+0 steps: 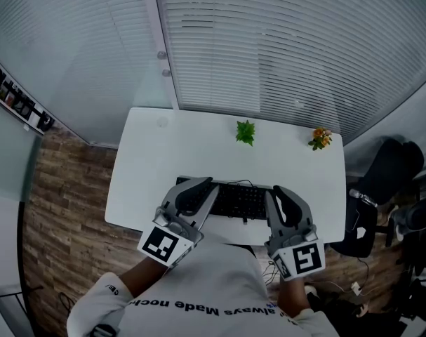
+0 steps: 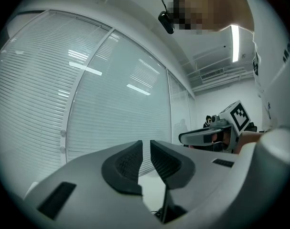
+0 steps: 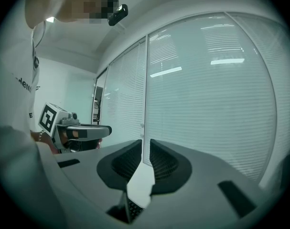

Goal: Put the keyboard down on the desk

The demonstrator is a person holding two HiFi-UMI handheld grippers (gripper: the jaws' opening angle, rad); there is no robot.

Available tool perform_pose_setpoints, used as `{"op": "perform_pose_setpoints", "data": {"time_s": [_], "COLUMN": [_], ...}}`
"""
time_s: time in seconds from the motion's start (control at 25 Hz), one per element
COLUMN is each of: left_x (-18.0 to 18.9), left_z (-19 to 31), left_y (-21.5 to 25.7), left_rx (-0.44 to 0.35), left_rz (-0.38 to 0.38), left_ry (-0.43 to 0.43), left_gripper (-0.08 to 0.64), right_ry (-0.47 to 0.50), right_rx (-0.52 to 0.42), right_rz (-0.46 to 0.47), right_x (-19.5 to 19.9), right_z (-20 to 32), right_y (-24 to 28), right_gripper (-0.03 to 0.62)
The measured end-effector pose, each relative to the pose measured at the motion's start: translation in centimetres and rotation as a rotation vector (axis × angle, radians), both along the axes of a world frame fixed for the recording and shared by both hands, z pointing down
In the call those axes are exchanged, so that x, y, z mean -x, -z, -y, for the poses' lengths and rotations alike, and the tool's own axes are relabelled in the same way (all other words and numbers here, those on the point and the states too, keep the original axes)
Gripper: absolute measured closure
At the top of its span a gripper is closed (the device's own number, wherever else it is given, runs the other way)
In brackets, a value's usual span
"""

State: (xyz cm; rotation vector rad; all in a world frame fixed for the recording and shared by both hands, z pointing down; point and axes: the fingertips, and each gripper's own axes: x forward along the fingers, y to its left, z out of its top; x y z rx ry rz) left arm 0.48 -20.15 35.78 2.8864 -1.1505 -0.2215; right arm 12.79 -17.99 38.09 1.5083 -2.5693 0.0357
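A black keyboard (image 1: pixel 239 201) lies across the near part of the white desk (image 1: pixel 153 160), held at both ends. My left gripper (image 1: pixel 201 189) is shut on its left end and my right gripper (image 1: pixel 277 196) on its right end. In the left gripper view the jaws (image 2: pixel 145 149) stand nearly together, with the keyboard's thin edge (image 2: pixel 165 208) wedged low between them. The right gripper view shows the same: jaws (image 3: pixel 145 148) close together and the keyboard's edge (image 3: pixel 129 208) at their base. I cannot tell whether the keyboard touches the desk.
A small green plant (image 1: pixel 245 131) and a small orange-flowered plant (image 1: pixel 320 138) stand at the desk's far edge, before glass walls with blinds. A black chair (image 1: pixel 384 177) is to the right of the desk. The person's torso is close against the near edge.
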Motion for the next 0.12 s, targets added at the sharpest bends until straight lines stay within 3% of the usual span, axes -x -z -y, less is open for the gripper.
{"op": "perform_pose_setpoints", "data": {"time_s": [0.12], "left_x": [-0.18], "left_z": [-0.33], "left_y": [0.21], "left_rx": [-0.008], "left_rz": [-0.005], "left_ry": [-0.003], "left_gripper": [0.492], "right_ry": [-0.002], "right_rx": [0.0], "right_rz": [0.0], "right_x": [-0.07], "right_z": [-0.3], "right_y": [-0.02], "right_gripper": [0.531]}}
